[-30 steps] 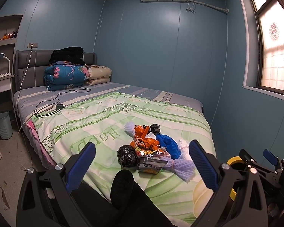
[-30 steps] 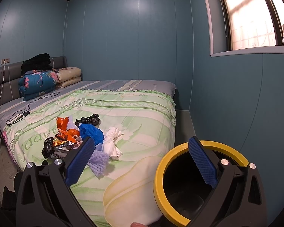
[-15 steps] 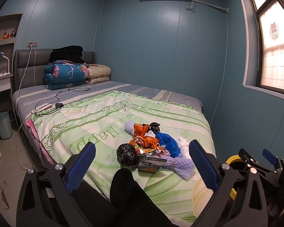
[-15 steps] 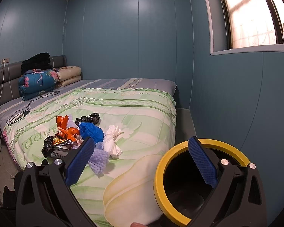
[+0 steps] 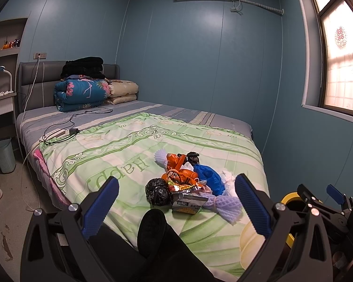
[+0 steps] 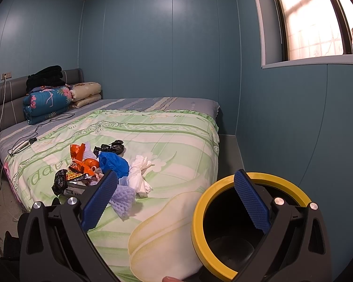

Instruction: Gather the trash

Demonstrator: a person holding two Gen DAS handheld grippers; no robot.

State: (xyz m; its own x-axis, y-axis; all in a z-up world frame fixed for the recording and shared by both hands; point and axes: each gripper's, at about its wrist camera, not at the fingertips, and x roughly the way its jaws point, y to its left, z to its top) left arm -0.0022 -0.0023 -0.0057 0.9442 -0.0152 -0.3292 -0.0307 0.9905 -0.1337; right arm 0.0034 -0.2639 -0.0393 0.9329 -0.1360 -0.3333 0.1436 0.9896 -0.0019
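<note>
A pile of trash (image 5: 184, 184) lies on the green bedspread near the bed's foot: a black crumpled bag (image 5: 157, 191), a snack packet (image 5: 187, 205), orange wrappers (image 5: 180, 172), a blue bag (image 5: 209, 178), purple foam net (image 5: 224, 205) and white tissue (image 6: 140, 172). My left gripper (image 5: 176, 203) hangs open just short of the pile, nothing held. My right gripper (image 6: 176, 198) is open and empty, between the pile (image 6: 94, 166) and a black bin with a yellow rim (image 6: 249, 230) at the bed's right corner.
The bed (image 5: 120, 145) carries folded quilts and pillows (image 5: 94, 91) at the headboard and a charger cable (image 5: 66, 132). A dark knee or foot (image 5: 153, 228) pokes up under the left gripper. A pale bin (image 5: 3, 155) stands on the floor at left.
Both views have shifted only slightly; the trash pile sits a touch nearer in the left wrist view. Both grippers stay open.
</note>
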